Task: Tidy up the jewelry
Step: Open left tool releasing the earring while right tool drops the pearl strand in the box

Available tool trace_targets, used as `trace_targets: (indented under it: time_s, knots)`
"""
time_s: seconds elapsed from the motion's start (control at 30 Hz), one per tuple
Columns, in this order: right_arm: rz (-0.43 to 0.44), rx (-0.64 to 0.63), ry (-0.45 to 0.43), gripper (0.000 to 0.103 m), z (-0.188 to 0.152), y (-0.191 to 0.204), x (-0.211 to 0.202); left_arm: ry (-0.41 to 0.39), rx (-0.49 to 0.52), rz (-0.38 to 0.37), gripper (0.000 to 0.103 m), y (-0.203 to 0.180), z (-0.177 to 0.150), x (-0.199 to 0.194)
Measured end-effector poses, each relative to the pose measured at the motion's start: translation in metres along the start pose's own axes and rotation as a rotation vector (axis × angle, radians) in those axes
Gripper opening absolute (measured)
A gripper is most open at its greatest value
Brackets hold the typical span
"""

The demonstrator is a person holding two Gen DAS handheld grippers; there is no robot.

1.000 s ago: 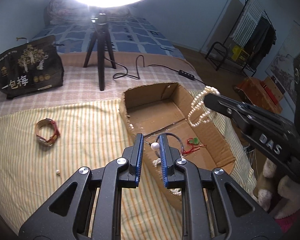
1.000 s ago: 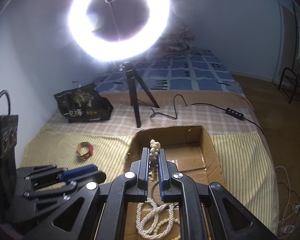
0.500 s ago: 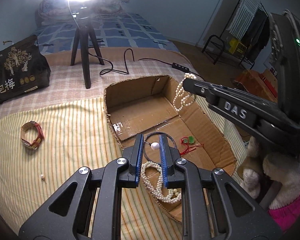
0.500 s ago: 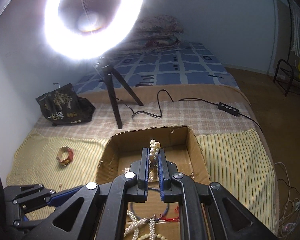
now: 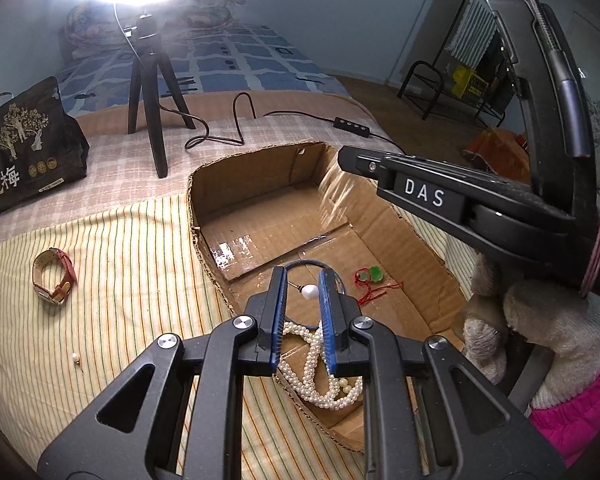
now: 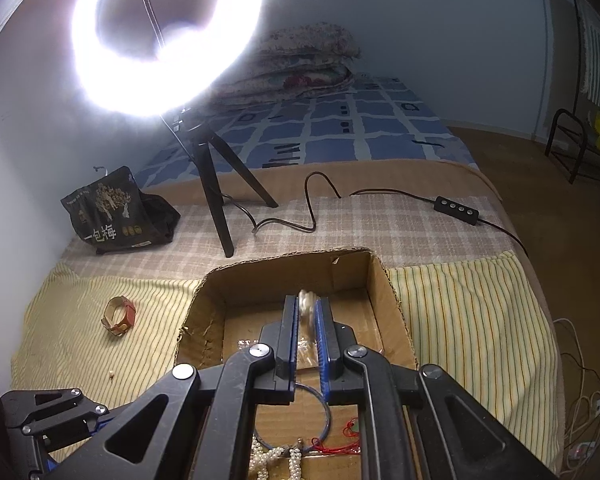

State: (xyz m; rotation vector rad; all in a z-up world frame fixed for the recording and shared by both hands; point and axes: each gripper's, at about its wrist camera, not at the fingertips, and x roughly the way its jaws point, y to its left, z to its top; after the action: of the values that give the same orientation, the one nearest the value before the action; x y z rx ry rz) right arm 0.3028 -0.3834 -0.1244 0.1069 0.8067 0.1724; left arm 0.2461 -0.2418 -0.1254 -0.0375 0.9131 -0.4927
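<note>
Our right gripper (image 6: pixel 308 312) is clamped on a pearl strand (image 6: pixel 305 303), a motion-blurred cream smear dangling over the cardboard box (image 6: pixel 378 280). Our left gripper (image 5: pixel 303 292) hangs with its jaws apart above the box floor, where a coiled pearl necklace (image 5: pixel 320 384), a blue cord with one white pearl (image 5: pixel 310 291) and a red-strung green pendant (image 5: pixel 374 273) lie. A red-strapped watch (image 5: pixel 54 280) sits on the striped cloth (image 5: pixel 120 280).

Ring light (image 6: pixel 168 36) on tripod (image 6: pixel 216 184) stood at 12 o'clock, black snack bag (image 6: pixel 116 210) at 10, cable w/ switch (image 6: pixel 456 210) at 2, folded quilt (image 6: pixel 300 64) behind, clothes rack (image 5: pixel 472 60) far rt.
</note>
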Motion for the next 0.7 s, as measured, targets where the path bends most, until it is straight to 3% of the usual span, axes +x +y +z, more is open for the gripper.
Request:
trace_targets:
  time_s: [0.13, 0.2, 0.23, 0.27, 0.3, 0.33, 0.37, 0.4, 0.53, 0.7]
  knots:
    - [-0.015, 0.0, -0.012, 0.034, 0.0, 0.0, -0.003, -0.008, 0.009, -0.005, 0.015, -0.002, -0.001, -0.002]
    - [-0.026, 0.003, -0.015, 0.04, 0.0, 0.0, -0.004, -0.006, 0.016, -0.006, 0.015, -0.003, -0.001, -0.002]
    - [-0.031, 0.004, -0.016, 0.052, 0.0, -0.001, -0.005, -0.001, 0.018, -0.011, 0.015, -0.004, -0.002, -0.002]
    - [-0.039, 0.006, -0.018, 0.068, 0.0, -0.001, -0.005, 0.004, 0.021, -0.013, 0.024, -0.005, -0.002, -0.002]
    - [-0.052, 0.008, -0.023, 0.076, 0.0, -0.001, -0.006, 0.006, 0.024, -0.014, 0.041, -0.005, -0.003, -0.002]
    - [-0.066, 0.01, -0.035, 0.086, 0.0, -0.002, -0.008, -0.002, 0.027, -0.013, 0.049, -0.005, -0.003, -0.003]
    - [-0.071, 0.011, -0.041, 0.088, 0.001, -0.001, -0.009, -0.013, 0.029, -0.01, 0.06, -0.006, -0.004, -0.004]
    - [-0.08, 0.01, -0.047, 0.088, 0.001, -0.001, -0.011, -0.02, 0.032, -0.009, 0.063, -0.007, -0.004, -0.006]
    - [-0.113, 0.019, -0.055, 0.1, 0.003, -0.003, -0.014, -0.019, 0.034, -0.005, 0.063, -0.007, -0.004, -0.008]
    - [-0.124, 0.036, -0.061, 0.101, 0.005, -0.005, -0.018, -0.014, 0.034, 0.004, 0.064, -0.005, -0.005, -0.011]
